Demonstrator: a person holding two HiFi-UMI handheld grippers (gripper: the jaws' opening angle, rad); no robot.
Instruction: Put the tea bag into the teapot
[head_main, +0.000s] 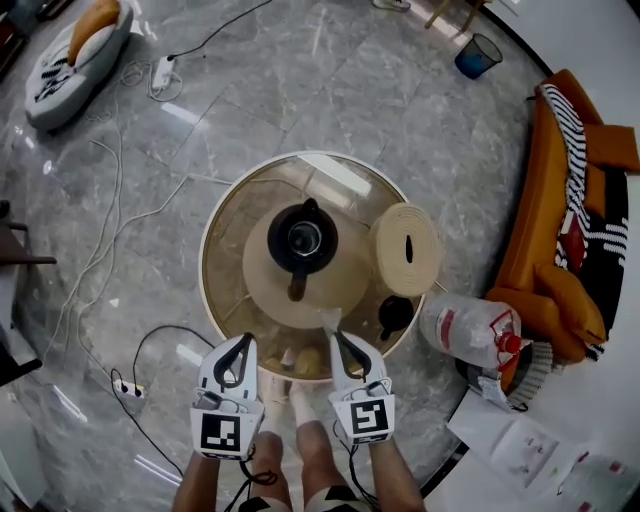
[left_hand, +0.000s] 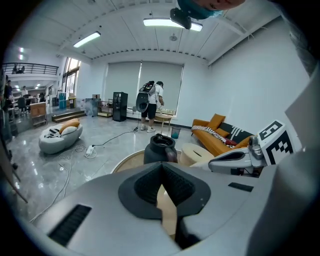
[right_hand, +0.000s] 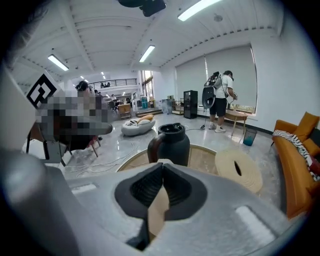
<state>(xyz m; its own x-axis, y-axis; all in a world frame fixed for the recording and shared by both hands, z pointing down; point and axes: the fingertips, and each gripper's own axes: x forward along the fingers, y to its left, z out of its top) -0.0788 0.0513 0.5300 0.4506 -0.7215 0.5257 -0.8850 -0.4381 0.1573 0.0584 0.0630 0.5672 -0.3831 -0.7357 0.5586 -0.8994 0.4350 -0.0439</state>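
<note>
Head view, counts: one table (head_main: 206, 250); one teapot (head_main: 303, 240) at centre; one woven disc (head_main: 405, 248) to its right; one black lid (head_main: 396, 313) at lower right.
Head view, grippers: left gripper (head_main: 243, 340) and right gripper (head_main: 334, 333) are seen apart at the table's lower edge.
Head view, room: open floor at left and top; a sofa (head_main: 560, 250) at the right edge.
Left gripper view: jaws closed, nothing held.
Right gripper view: jaws closed on one white tea bag (head_main: 328, 319), short of the teapot.
</note>
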